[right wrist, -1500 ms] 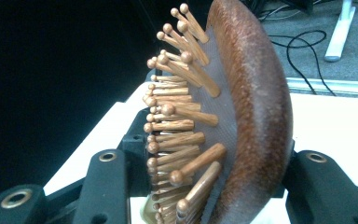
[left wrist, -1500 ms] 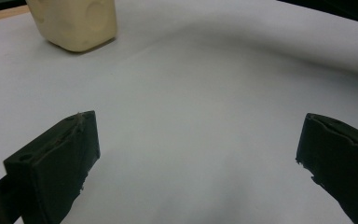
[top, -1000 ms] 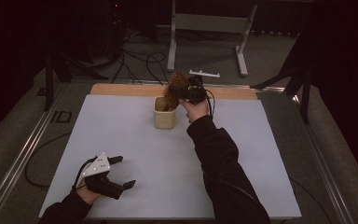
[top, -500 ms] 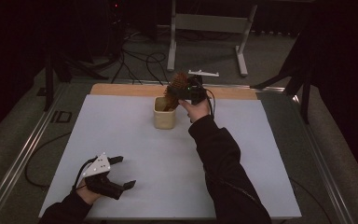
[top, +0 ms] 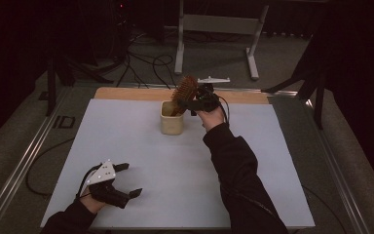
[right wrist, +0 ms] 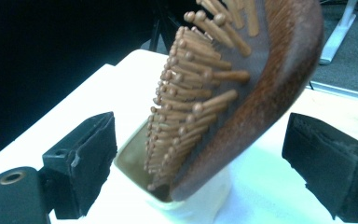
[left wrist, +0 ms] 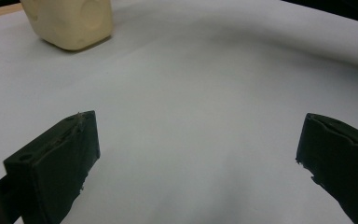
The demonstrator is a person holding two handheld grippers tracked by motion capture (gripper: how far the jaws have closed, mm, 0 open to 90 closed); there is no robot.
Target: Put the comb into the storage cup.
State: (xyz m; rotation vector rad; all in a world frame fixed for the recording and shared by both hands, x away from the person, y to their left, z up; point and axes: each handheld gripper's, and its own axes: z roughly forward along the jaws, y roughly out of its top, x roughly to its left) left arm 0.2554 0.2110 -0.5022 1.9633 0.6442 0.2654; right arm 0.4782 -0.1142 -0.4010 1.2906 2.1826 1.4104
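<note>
My right gripper, jaws just opened wide and clear of the hairbrush, straddles its head leaning steeply in the cup at upper centre; my left gripper idles open, lower left.

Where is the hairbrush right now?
In the high view the hairbrush stands tilted in the cream cup near the table's far edge, between the right gripper's open jaws.

open table around, cup with hairbrush far centre
</note>
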